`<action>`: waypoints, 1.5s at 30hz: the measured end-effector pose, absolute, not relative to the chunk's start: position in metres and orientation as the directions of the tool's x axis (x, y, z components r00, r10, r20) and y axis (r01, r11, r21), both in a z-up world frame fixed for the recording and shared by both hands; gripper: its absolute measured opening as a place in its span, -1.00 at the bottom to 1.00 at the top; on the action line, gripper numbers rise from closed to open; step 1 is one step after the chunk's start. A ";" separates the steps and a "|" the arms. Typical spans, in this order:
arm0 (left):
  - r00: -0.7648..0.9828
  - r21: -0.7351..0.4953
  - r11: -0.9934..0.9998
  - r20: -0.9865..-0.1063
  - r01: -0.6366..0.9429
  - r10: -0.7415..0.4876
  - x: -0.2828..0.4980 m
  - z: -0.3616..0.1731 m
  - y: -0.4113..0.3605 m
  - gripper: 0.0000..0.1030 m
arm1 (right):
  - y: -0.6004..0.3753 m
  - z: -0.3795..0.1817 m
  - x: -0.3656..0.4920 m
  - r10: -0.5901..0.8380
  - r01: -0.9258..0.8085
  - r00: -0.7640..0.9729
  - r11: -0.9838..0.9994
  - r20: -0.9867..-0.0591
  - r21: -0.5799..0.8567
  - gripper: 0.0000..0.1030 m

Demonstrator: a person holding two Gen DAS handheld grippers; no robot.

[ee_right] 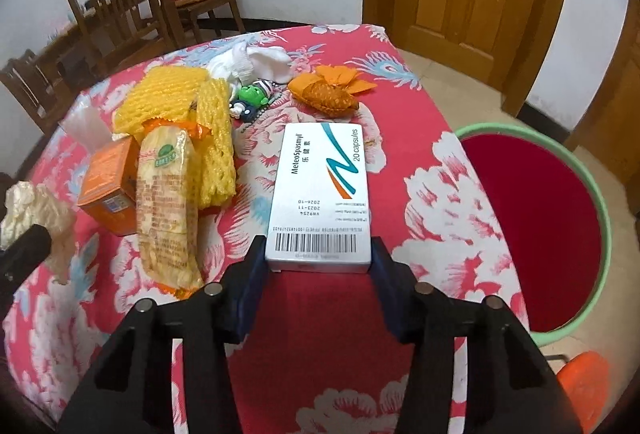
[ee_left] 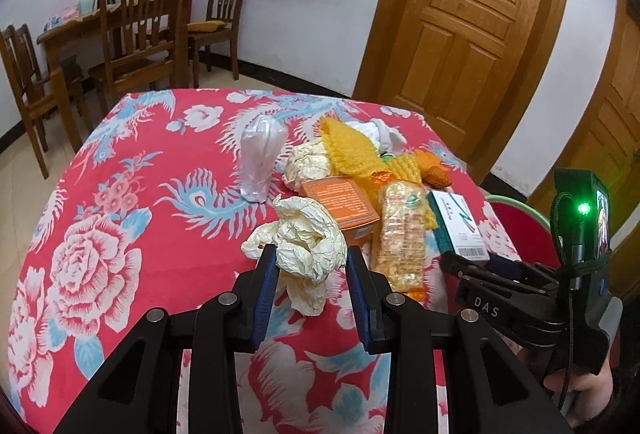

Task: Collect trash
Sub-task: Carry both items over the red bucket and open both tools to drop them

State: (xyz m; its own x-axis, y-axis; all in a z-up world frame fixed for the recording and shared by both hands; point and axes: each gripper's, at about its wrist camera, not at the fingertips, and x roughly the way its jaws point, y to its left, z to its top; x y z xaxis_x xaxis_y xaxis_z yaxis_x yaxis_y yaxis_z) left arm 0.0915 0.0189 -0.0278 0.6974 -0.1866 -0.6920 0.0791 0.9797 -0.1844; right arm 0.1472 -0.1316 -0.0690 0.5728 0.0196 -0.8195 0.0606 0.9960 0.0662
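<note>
Your left gripper (ee_left: 312,258) pinches crumpled cream paper (ee_left: 304,238); your right gripper (ee_right: 318,258) clamps a white, barcoded medicine box (ee_right: 320,190).

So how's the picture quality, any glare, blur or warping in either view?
Left wrist view: strong fisheye bowing of the door, dark corner vignette, green LED flaring. Right wrist view: same warping, print on the medicine box sharp, soft even light, no hard shadows.
</note>
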 end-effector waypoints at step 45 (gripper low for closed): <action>0.566 -0.156 0.880 -0.713 0.449 -0.415 0.133 -0.011 -0.190 -0.33 | -0.322 -0.048 0.064 -0.108 0.382 0.644 0.903 -0.757 0.195 0.02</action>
State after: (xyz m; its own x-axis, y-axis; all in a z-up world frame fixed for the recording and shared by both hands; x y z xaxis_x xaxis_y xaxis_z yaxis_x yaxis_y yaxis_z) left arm 0.1330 -0.1902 -0.0106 0.5658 -0.4147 -0.7127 0.4490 0.8799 -0.1555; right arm 0.0635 -0.3220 -0.0485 0.6443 -0.1084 -0.7570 0.3816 0.9034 0.1955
